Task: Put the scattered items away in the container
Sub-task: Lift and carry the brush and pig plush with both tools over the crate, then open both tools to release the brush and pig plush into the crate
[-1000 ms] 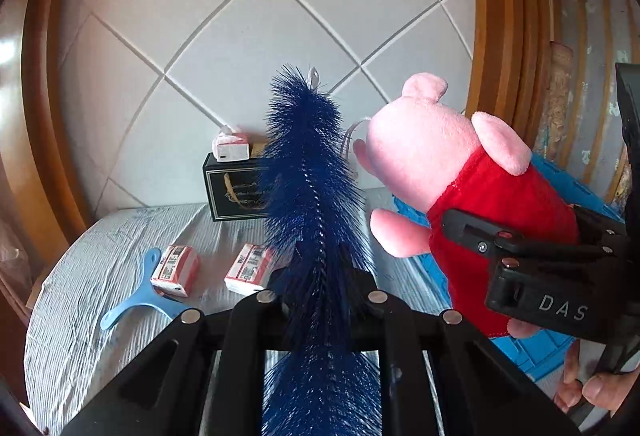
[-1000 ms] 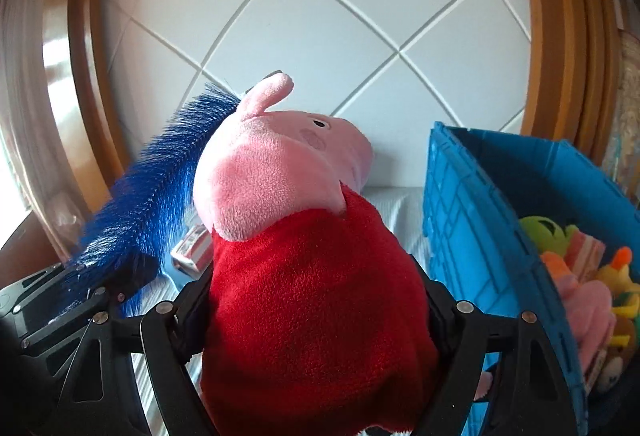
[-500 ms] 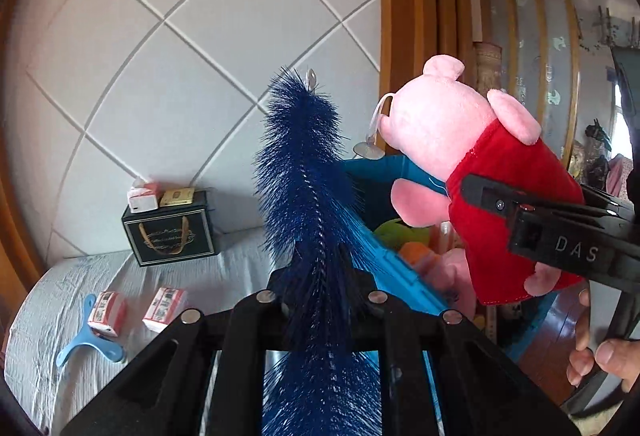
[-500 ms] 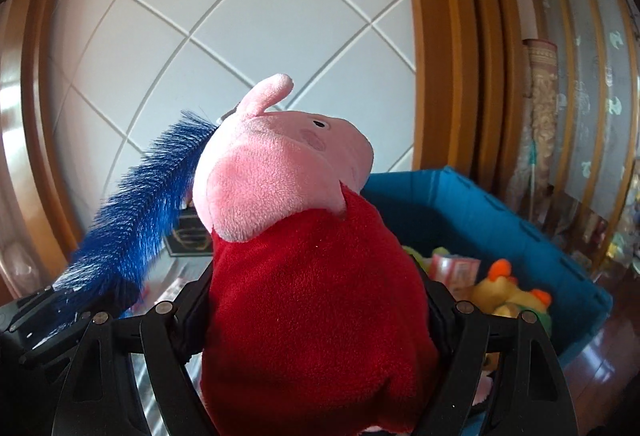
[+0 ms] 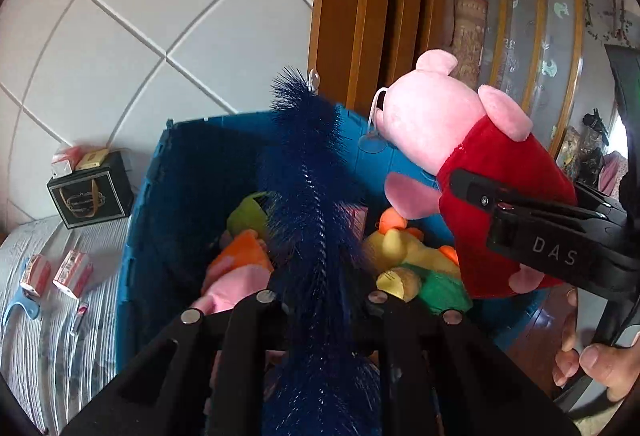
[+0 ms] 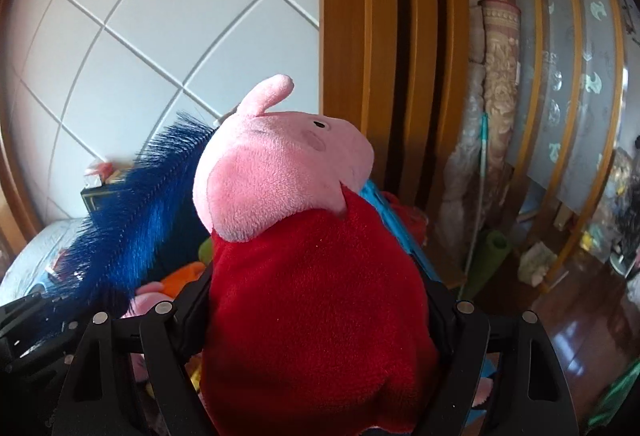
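Left wrist only: crate (image 5: 144, 196) contents

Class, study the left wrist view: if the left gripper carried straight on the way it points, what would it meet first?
Probably the soft toys heaped inside the blue plastic crate. The left gripper, clamping the blue bristle brush, points down into it, though depth is unclear.

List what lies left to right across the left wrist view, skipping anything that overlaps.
Blue hook → two red-and-white packets → black box → bin wall → orange plush → blue brush → yellow duck → pig plush → hand.
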A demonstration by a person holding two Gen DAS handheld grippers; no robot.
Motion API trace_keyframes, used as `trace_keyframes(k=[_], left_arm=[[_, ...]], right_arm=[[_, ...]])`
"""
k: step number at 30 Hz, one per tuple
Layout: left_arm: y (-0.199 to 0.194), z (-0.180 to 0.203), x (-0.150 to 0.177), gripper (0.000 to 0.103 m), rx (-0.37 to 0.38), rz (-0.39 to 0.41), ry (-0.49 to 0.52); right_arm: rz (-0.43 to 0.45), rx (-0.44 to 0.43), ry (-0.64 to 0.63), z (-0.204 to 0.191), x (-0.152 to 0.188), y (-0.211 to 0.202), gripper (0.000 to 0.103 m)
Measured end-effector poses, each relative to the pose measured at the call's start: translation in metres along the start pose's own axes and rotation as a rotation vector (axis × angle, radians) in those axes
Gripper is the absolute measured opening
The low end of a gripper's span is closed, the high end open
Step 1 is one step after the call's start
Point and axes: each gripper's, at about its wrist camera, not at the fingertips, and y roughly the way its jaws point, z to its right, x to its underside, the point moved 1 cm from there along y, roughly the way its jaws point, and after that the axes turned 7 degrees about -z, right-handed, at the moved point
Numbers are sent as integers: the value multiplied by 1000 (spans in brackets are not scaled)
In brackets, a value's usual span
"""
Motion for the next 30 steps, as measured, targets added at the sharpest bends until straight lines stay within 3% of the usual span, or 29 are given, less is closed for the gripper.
trace_keyframes(k=[7,11,19,23,27,30], left_arm=[[49,14,11,13,-41,-194,-45],[57,13,11,15,-68,-254,-67],[73,7,2,21,-118,-300,-58],[68,8,5,31,-125,-278,-48],[60,3,8,52,-126,-248,-59],[50,2,10,59,-120,-231,-62]], right_arm=[[-127,-58,-2,28,27,49,84],[-199,-69,-12,27,38,67,85],[-199,-60,-21,27,40,72,88],[-197,-56,-18,25,39,71,92],[-176,-47,-15,25,40,60,101],[-155,-46,-12,27,41,46,103]])
